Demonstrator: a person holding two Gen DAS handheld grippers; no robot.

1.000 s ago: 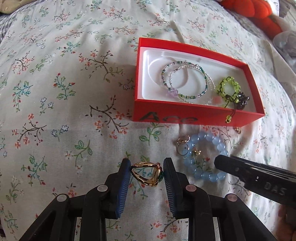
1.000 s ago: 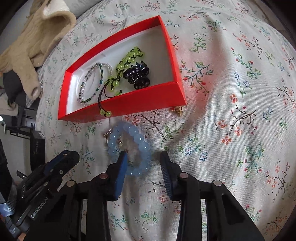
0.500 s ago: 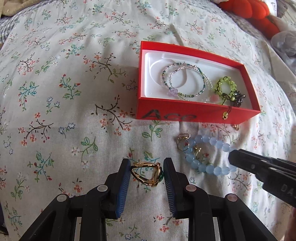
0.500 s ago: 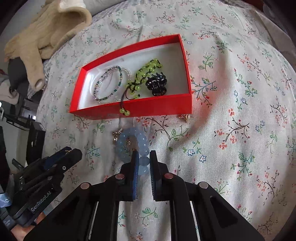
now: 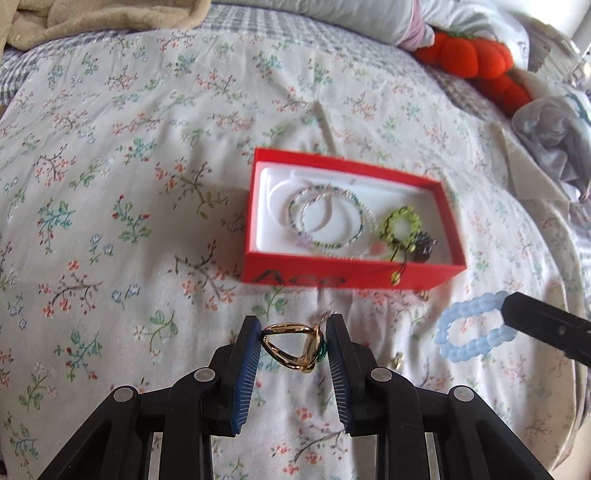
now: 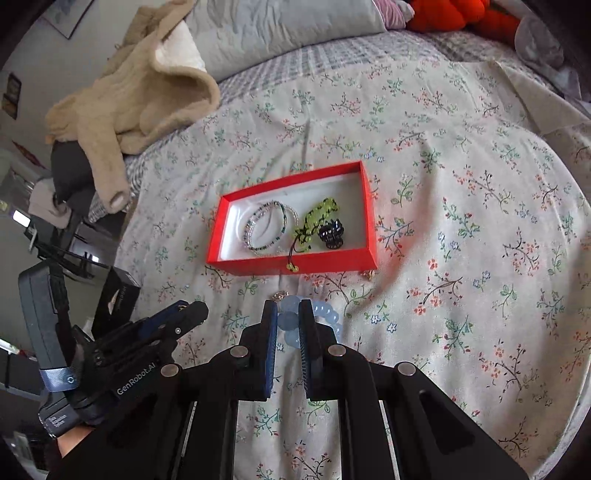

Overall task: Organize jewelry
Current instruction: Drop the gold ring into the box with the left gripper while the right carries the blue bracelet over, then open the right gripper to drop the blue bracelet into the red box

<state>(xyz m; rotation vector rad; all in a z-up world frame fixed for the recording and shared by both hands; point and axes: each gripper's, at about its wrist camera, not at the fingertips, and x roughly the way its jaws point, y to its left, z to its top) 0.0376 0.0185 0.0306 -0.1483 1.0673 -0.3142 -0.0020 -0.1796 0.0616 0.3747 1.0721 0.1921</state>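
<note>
My left gripper (image 5: 292,341) is shut on a gold ring (image 5: 293,345) with a green stone and holds it above the floral bedspread, in front of the red box (image 5: 343,278). My right gripper (image 6: 288,325) is shut on a pale blue bead bracelet (image 6: 325,314), lifted off the bed; it also shows in the left wrist view (image 5: 469,328). The red box (image 6: 295,264) holds thin beaded bracelets (image 6: 267,227), a green bead bracelet (image 6: 314,218) and a black hair clip (image 6: 331,233). The left gripper shows at lower left in the right wrist view (image 6: 192,308).
Small gold earrings lie on the bedspread in front of the box (image 6: 367,274) (image 6: 279,295). A beige garment (image 6: 136,92) and a grey pillow (image 6: 280,29) lie at the back. An orange plush toy (image 5: 476,55) sits at the back right.
The right gripper shut on the blue bracelet and lifted it off the bed. Both grippers rose and drew back from the box. The left gripper kept its hold on the ring.
</note>
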